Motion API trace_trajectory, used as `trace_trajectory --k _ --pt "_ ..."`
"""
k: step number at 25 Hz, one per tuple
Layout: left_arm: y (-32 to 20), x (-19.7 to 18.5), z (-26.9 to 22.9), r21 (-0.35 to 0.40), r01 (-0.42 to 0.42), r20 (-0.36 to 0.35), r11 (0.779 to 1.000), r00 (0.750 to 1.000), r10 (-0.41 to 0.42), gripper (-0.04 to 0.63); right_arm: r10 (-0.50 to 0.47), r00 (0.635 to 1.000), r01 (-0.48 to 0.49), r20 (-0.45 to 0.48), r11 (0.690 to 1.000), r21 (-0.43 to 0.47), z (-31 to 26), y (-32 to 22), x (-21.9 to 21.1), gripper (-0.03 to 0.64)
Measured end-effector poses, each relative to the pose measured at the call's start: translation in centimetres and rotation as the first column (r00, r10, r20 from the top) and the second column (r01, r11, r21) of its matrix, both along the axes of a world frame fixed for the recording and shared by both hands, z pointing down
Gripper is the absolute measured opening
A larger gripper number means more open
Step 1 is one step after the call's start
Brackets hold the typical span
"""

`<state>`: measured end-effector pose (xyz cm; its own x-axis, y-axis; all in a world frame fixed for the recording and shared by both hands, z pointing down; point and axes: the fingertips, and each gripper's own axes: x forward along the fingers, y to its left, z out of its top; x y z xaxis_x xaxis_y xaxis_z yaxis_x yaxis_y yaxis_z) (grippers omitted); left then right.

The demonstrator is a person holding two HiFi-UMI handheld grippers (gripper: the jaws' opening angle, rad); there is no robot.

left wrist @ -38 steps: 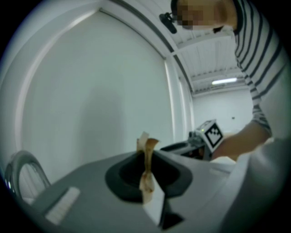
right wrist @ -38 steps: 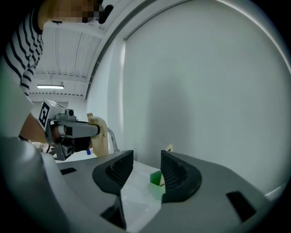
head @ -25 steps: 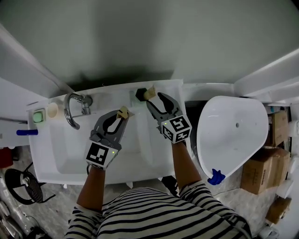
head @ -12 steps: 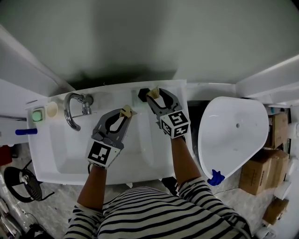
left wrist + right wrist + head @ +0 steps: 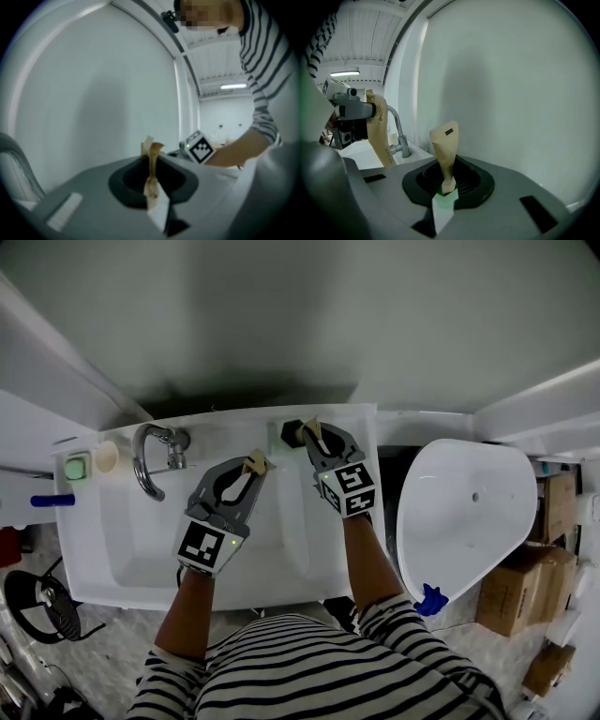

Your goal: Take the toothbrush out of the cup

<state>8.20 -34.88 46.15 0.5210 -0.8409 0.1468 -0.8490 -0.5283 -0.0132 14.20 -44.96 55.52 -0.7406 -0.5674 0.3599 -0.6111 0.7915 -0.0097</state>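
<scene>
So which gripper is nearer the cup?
Right. The right gripper has its tips at the cup on the sink's back rim; its jaws have just been closing, nothing clearly between them. The left gripper hangs over the sink, apart from the cup, toward the faucet.

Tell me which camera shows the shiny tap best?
The head view: the whole curved tap shows from above, at the back of the sink. The right gripper view shows it small, from the side. The left gripper view doesn't show it.
</scene>
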Motion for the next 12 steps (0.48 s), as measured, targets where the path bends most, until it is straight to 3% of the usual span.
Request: trace_trajectory --k 12 --pt "0.1 -0.2 -0.8 0.019 0.004 -0.002 1.000 1.000 -0.004 0.040 0.016 0.999 -0.018 0.034 0.999 0.047 -3.2 -0.1 0.4 0.032"
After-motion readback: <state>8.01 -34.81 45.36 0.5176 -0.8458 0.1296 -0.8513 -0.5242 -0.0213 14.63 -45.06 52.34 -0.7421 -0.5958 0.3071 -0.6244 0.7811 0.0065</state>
